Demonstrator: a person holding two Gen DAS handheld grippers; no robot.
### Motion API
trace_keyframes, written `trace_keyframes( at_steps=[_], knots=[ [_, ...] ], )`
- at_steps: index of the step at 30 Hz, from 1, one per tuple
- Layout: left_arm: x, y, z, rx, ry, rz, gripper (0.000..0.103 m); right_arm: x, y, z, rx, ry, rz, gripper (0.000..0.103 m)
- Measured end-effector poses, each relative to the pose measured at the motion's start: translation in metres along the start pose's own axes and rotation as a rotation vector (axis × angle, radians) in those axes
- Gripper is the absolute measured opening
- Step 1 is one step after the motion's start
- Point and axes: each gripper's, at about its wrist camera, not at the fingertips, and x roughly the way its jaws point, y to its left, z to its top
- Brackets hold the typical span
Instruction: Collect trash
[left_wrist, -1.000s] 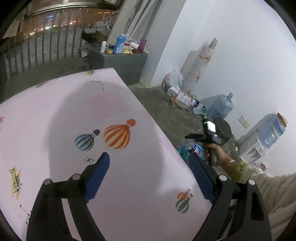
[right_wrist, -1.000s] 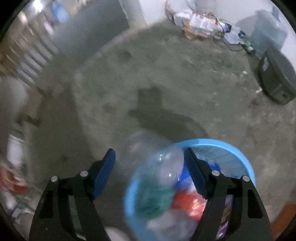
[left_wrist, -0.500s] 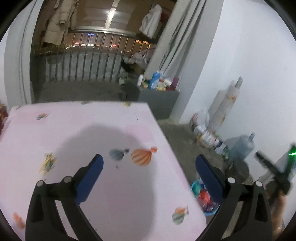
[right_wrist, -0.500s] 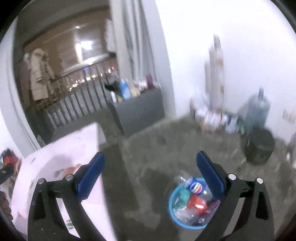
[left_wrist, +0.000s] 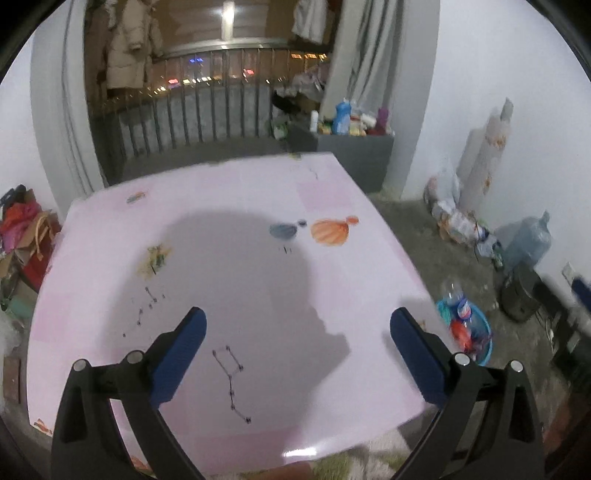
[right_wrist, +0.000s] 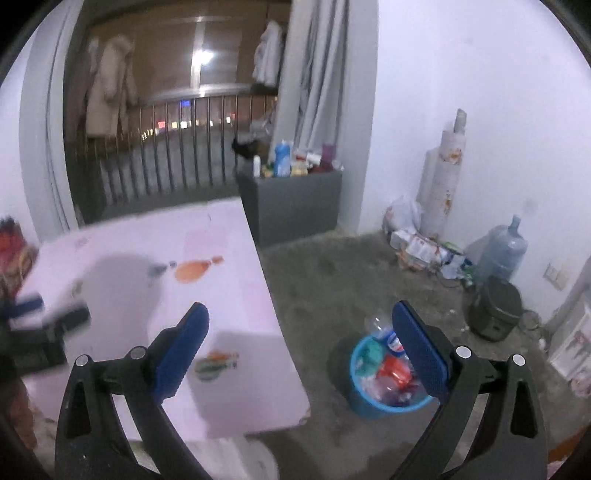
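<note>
A blue trash basin (right_wrist: 373, 402) stands on the concrete floor to the right of the table, filled with bottles and wrappers; it also shows in the left wrist view (left_wrist: 480, 347). A clear plastic bottle (right_wrist: 380, 328) with a blue label lies on top of the pile. My left gripper (left_wrist: 295, 354) is open and empty above the pink table (left_wrist: 221, 258). My right gripper (right_wrist: 301, 347) is open and empty, held high between the table's right edge and the basin. The left gripper shows blurred at the left of the right wrist view (right_wrist: 40, 317).
The pink table (right_wrist: 229, 258) bears balloon prints only. A grey cabinet (right_wrist: 299, 206) with bottles stands behind it. A bag pile (right_wrist: 424, 251), water jug (right_wrist: 502, 251) and dark bin (right_wrist: 495, 314) line the right wall. Clutter (left_wrist: 22, 236) lies left of the table.
My right gripper has let the bottle drop into the basin and risen well above it. My left gripper has pulled back and up, now seeing the whole table.
</note>
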Motion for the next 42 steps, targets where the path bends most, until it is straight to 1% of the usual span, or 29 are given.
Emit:
trace_keyframes(
  at_steps=[2, 4, 6, 10, 13, 17, 19, 24, 29, 35, 42],
  knots=[
    [-0.001, -0.003, 0.002, 0.006, 0.004, 0.019, 0.098, -0.001, 0.004, -0.002, -0.004, 0.027, -0.019, 0.095],
    [0.001, -0.007, -0.001, 0.032, 0.030, 0.032, 0.098, 0.002, 0.003, -0.005, 0.006, 0.081, -0.043, 0.095],
    [0.006, -0.011, -0.006, 0.048, 0.058, 0.035, 0.098, 0.006, 0.000, -0.011, 0.017, 0.144, -0.064, 0.095],
    [0.011, -0.013, -0.009, 0.064, 0.082, 0.034, 0.098, 0.008, -0.002, -0.026, 0.041, 0.206, -0.105, 0.095],
    [0.014, -0.014, -0.010, 0.063, 0.099, 0.038, 0.098, 0.003, -0.002, -0.030, 0.035, 0.215, -0.138, 0.095],
    [0.019, -0.015, -0.013, 0.064, 0.127, 0.047, 0.098, 0.005, -0.002, -0.036, 0.022, 0.233, -0.145, 0.095],
    [0.019, -0.014, -0.014, 0.068, 0.125, 0.061, 0.098, 0.004, -0.003, -0.039, 0.018, 0.240, -0.148, 0.095],
    [0.014, -0.014, -0.016, 0.073, 0.117, 0.078, 0.098, 0.002, -0.005, -0.046, 0.021, 0.249, -0.147, 0.095],
    [0.016, -0.015, -0.019, 0.080, 0.140, 0.080, 0.098, 0.004, -0.008, -0.047, 0.025, 0.261, -0.139, 0.095],
    [0.015, -0.018, -0.019, 0.082, 0.141, 0.086, 0.098, 0.003, -0.006, -0.047, 0.024, 0.262, -0.131, 0.095],
    [0.018, -0.022, -0.021, 0.100, 0.160, 0.081, 0.098, 0.004, -0.013, -0.047, 0.041, 0.269, -0.128, 0.095]
  ],
)
